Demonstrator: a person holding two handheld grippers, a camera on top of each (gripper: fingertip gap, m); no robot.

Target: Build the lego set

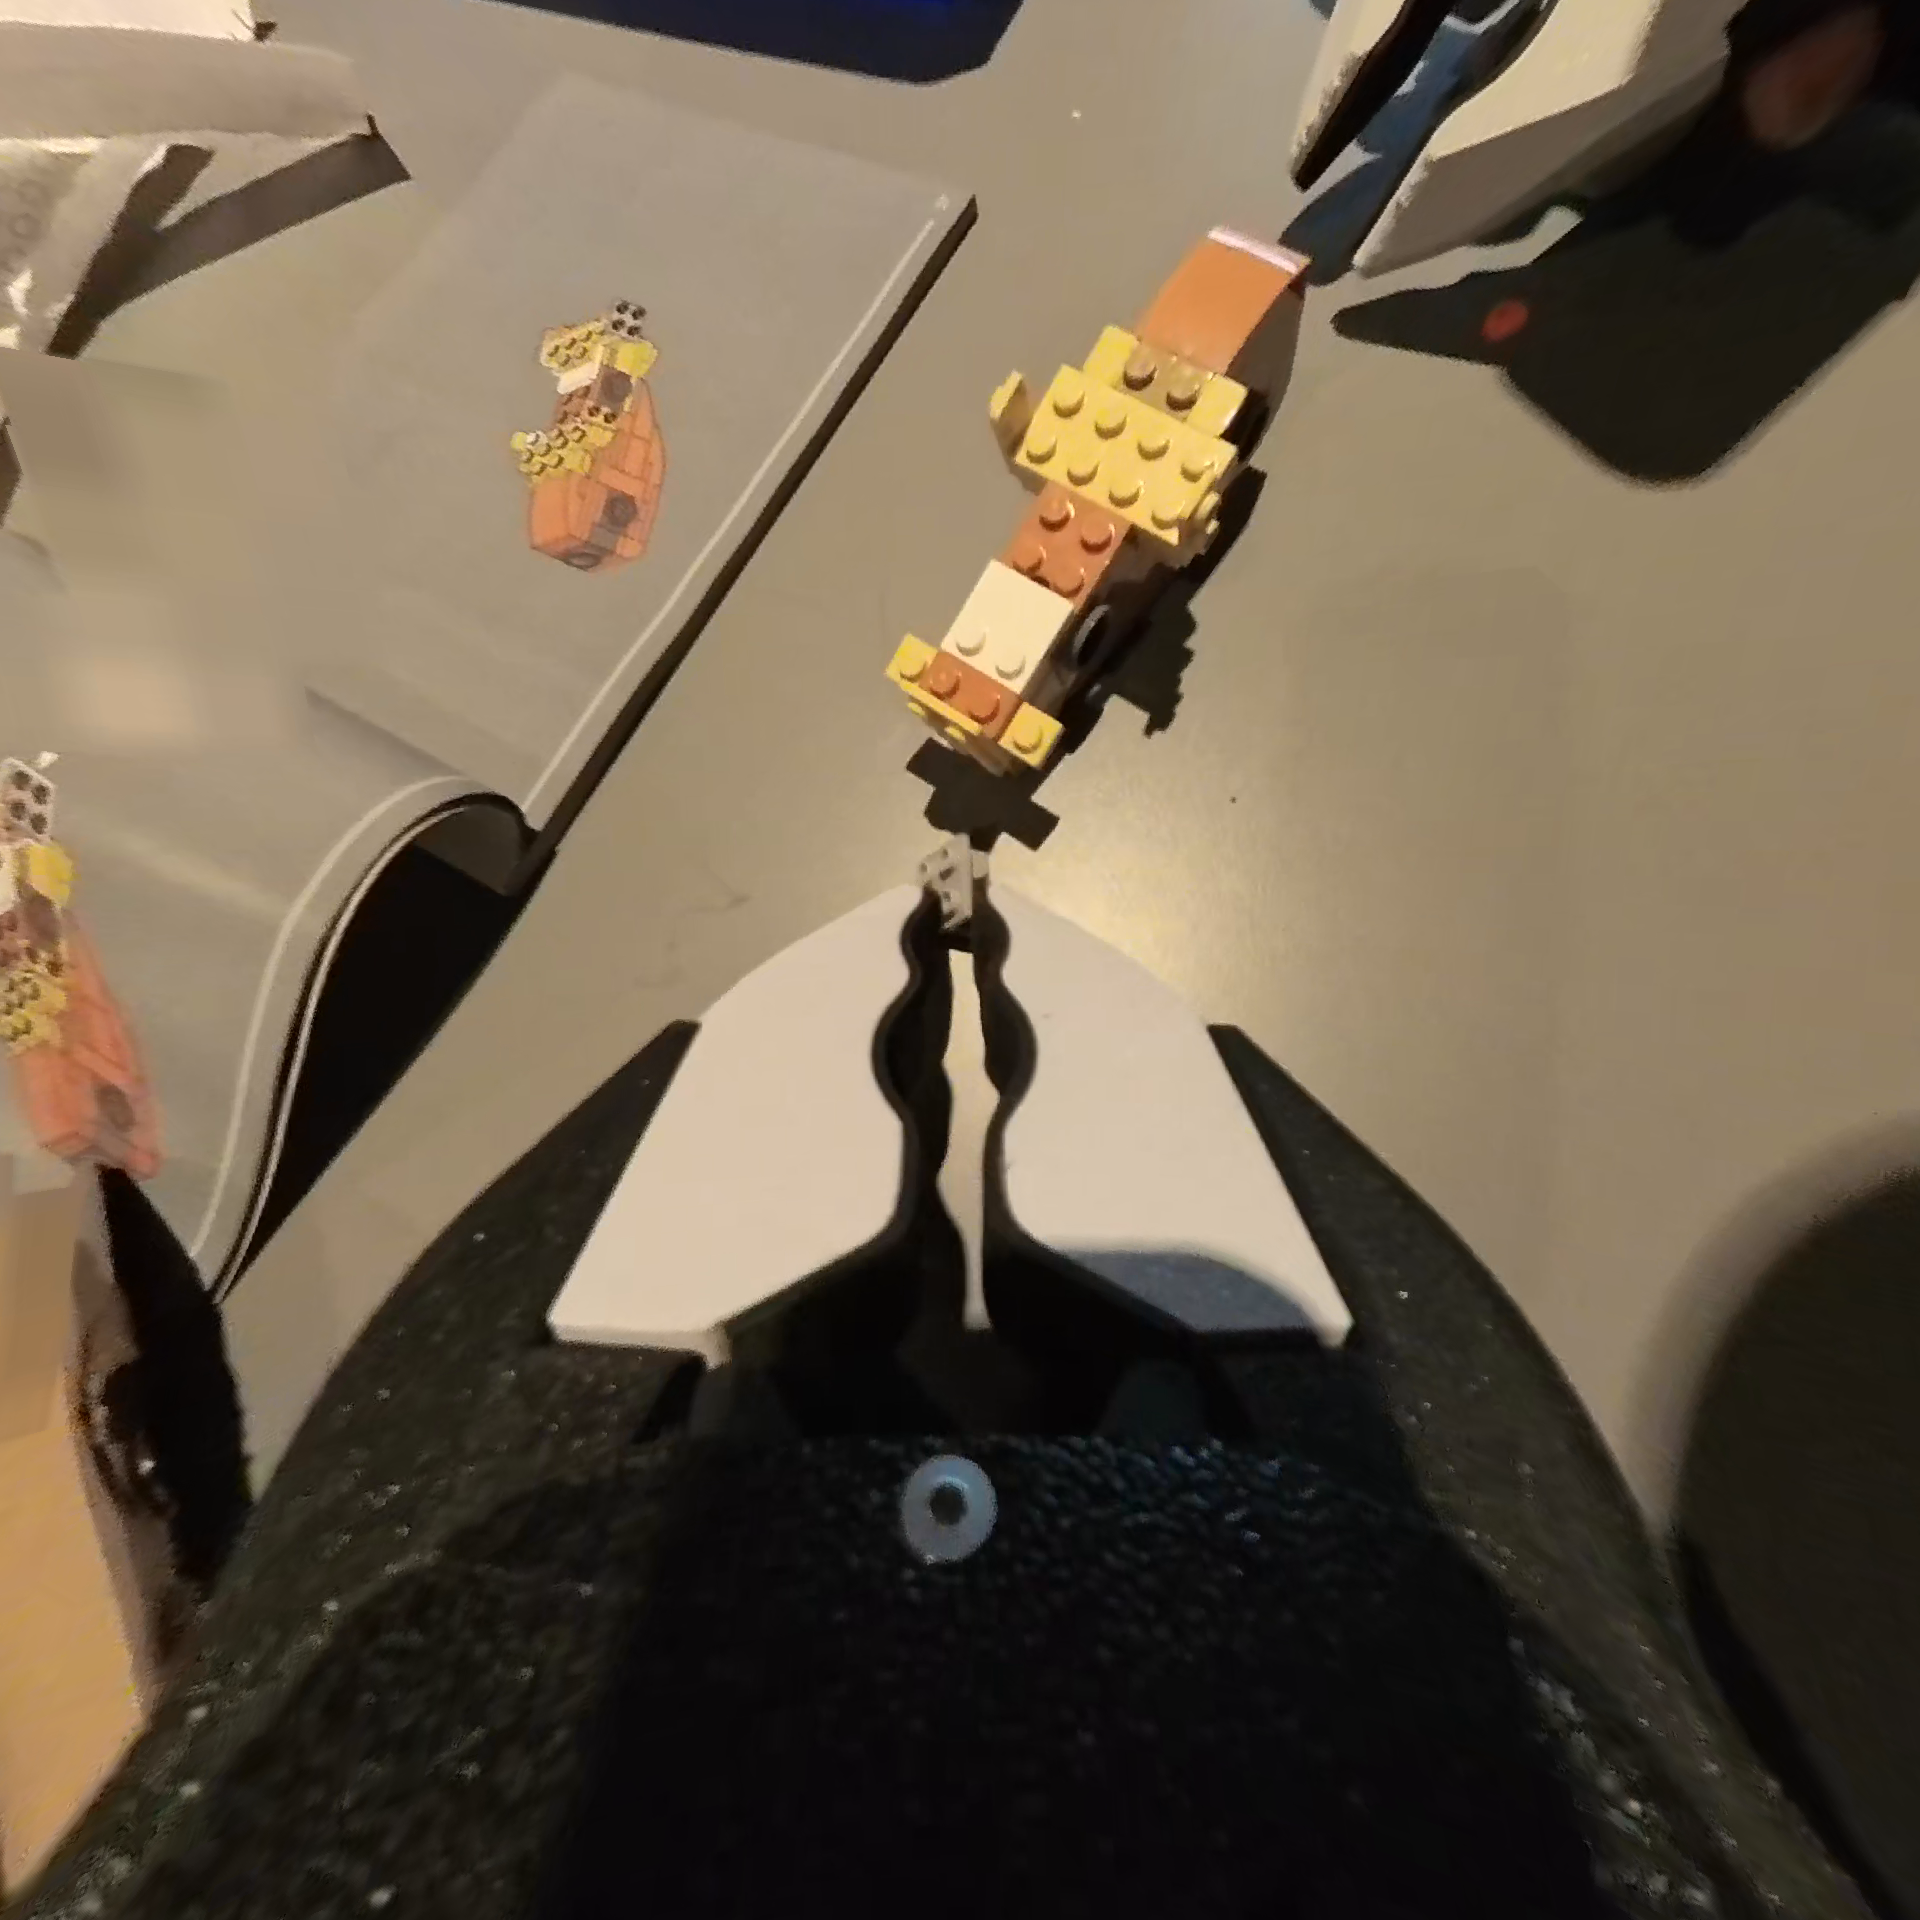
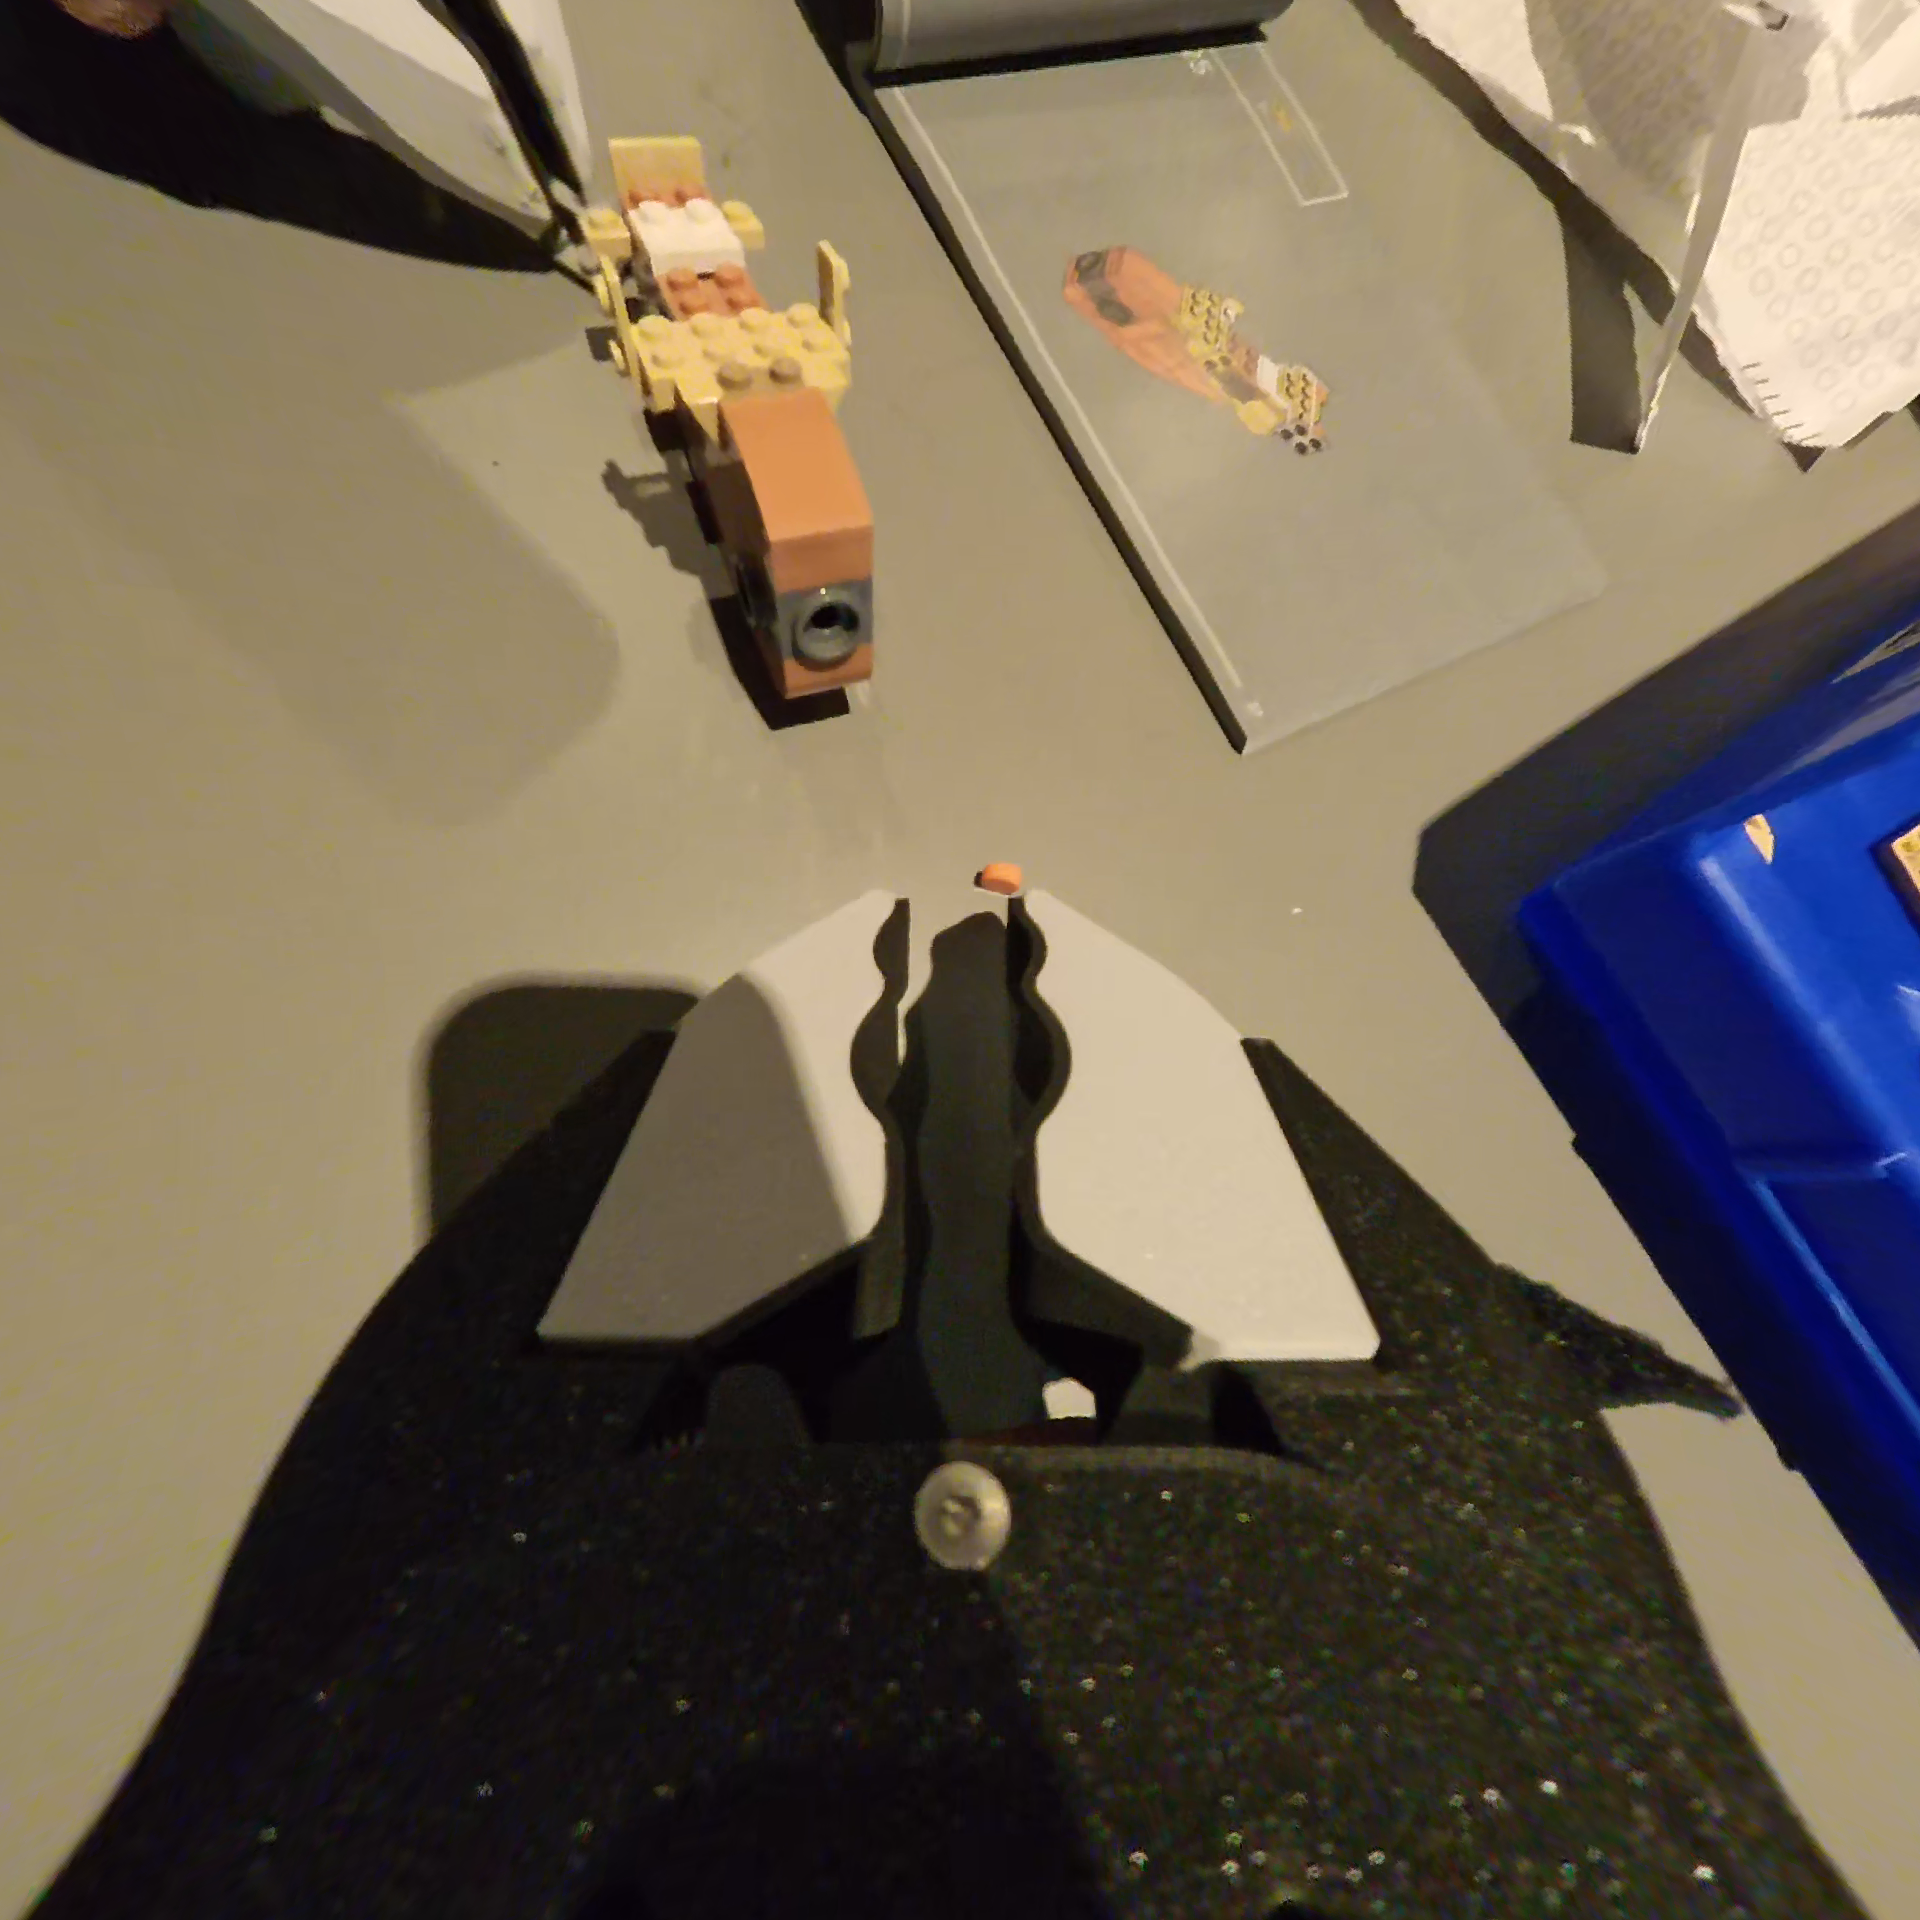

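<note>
A tan, orange-brown and white lego model (image 1: 1091, 520) lies on the grey table. My left gripper (image 1: 954, 906) is shut on a small grey piece (image 1: 954, 875), held just short of the model's near end. In the right wrist view the model (image 2: 748, 416) lies ahead to the left, with the left gripper (image 2: 561, 223) at its far end. My right gripper (image 2: 961, 904) is slightly open above the table. A tiny orange round piece (image 2: 1000, 878) sits at its right fingertip; I cannot tell whether they touch. The right gripper (image 1: 1320, 239) also shows by the model's far end.
An open instruction booklet (image 1: 623, 364) with pictures of the model lies left of the model; it shows right of the model in the right wrist view (image 2: 1299, 468). A blue bin (image 2: 1714, 1039) stands at the right. A crumpled clear plastic bag (image 2: 1818, 208) lies at the far right. Across from one pair of fingers to the other is roughly 15 centimetres.
</note>
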